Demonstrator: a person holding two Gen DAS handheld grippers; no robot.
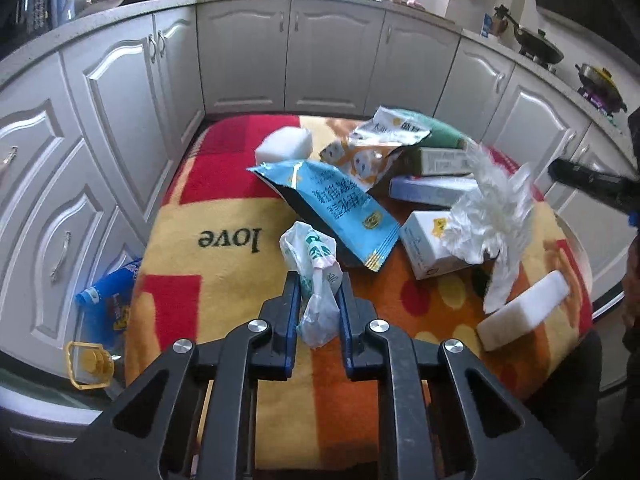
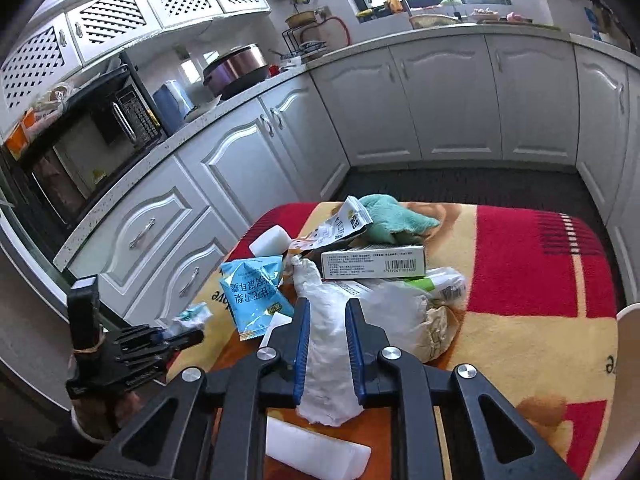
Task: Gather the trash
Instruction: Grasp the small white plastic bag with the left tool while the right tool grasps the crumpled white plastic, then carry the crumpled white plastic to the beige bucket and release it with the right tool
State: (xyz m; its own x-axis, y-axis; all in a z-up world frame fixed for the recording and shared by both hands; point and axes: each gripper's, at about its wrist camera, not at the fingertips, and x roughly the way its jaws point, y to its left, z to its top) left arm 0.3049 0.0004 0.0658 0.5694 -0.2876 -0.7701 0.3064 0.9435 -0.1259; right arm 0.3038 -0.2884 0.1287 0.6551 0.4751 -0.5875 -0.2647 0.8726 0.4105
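On the bright patterned blanket covering the table, the heap of trash lies ahead of both grippers: a blue snack packet, small cartons, an orange-and-white wrapper and white foam blocks; no bin or bag for collecting shows in either view, so which way the held pieces must travel I cannot tell. Each claw is already loaded; the right gripper is pinched narrow on a crumpled white plastic bag, whose long axis runs along the fingers and trails out behind the pads; the left gripper is pinched narrow on a small white-and-green wrapper, standing upright between the pads, just clear of the blanket by my reading. The blue packet lies just beyond the left claw, so the left hand seems nearer it. Left view alone shows the white bag hanging above the cartons, blurred; right view alone shows the left tool at the table's left edge.
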